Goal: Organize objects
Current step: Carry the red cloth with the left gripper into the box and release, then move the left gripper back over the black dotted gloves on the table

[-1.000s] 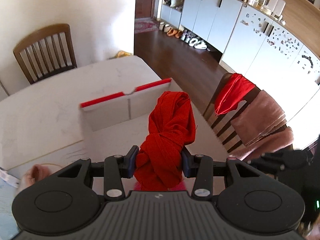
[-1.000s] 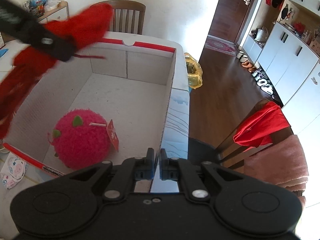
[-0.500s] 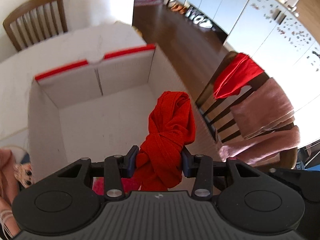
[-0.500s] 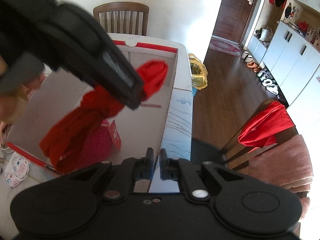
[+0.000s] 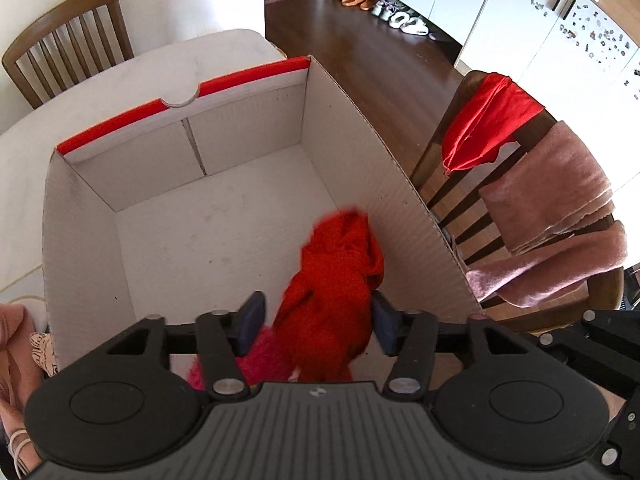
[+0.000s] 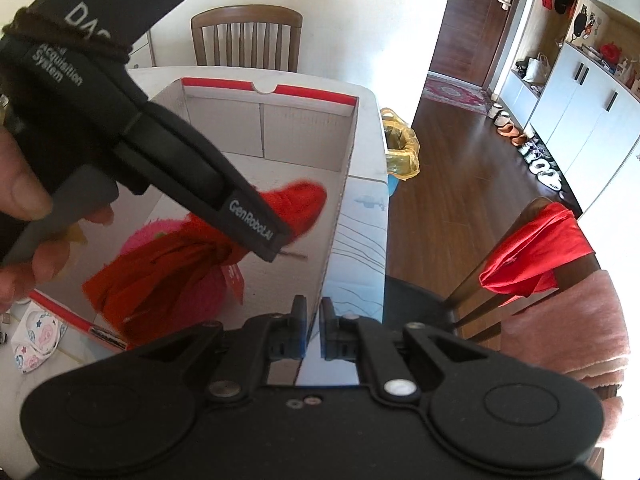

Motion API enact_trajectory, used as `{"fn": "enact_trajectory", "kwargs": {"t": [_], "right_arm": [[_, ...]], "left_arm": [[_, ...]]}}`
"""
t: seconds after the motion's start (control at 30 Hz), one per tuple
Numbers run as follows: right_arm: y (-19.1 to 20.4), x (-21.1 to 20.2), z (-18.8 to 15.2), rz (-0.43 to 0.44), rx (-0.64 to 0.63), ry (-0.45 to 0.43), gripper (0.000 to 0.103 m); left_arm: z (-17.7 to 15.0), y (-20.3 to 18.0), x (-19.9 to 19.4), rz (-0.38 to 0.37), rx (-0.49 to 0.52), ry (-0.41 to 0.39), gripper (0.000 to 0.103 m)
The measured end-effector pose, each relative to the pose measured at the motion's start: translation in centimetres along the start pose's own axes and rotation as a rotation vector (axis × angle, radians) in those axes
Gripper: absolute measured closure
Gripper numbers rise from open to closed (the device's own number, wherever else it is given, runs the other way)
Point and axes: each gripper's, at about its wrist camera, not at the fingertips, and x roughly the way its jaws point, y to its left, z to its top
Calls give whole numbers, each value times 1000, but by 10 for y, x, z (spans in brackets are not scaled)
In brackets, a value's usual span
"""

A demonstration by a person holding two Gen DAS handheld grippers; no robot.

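A knotted red cloth (image 5: 332, 292) hangs between the jaws of my left gripper (image 5: 316, 324), low inside the white cardboard box (image 5: 80, 216) with a red rim. The jaws are opening: a gap shows between the left pad and the cloth, whose top is blurred. Under it lies a pink fuzzy toy (image 5: 256, 360). In the right wrist view the left gripper's body (image 6: 160, 152), held by a hand (image 6: 24, 192), covers part of the red cloth (image 6: 168, 272) and the pink toy (image 6: 140, 240). My right gripper (image 6: 314, 320) is shut and holds nothing, above the box's right wall (image 6: 340, 208).
Right of the box stands a wooden chair (image 5: 452, 184) draped with a red garment (image 5: 488, 120) and pink towels (image 5: 560, 216). Another chair (image 5: 68, 40) stands beyond the table (image 5: 132, 68). A yellow bag (image 6: 400, 148) sits on the floor. A small patterned cloth (image 6: 36, 336) lies left of the box.
My left gripper came down into the box with the red cloth. Its jaws have spread and the cloth has come off the left pad. The right gripper has kept still.
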Motion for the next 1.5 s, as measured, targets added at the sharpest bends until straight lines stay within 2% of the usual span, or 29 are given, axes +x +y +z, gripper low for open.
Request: {"fn": "enact_trajectory", "kwargs": {"t": [0.07,0.53,0.8,1.03,1.17,1.4,1.5], "right_arm": [[0,0,0,0,0,0,98],[0,0,-1,-6,-7,5,98],[0,0,-1,-16,-18,11,97],[2,-3,0,-25,-27,18,97],[3,-3,0,-26,-28,22,97],[6,-5,2,-34,-20,30,97],[7,-5,2,-37,-23,34,97]], "left_arm": [[0,1,-3,-3,-9,-16,37],[-11,28,-45,-12,-27,-83,37],[-27,41,-80,-11,1,-128,37],[-45,59,-110,6,19,-174,37],[-59,76,-128,47,23,-201,37],[-90,125,-151,77,-65,-216,37],[-106,148,-154,92,-119,-215,31]]}}
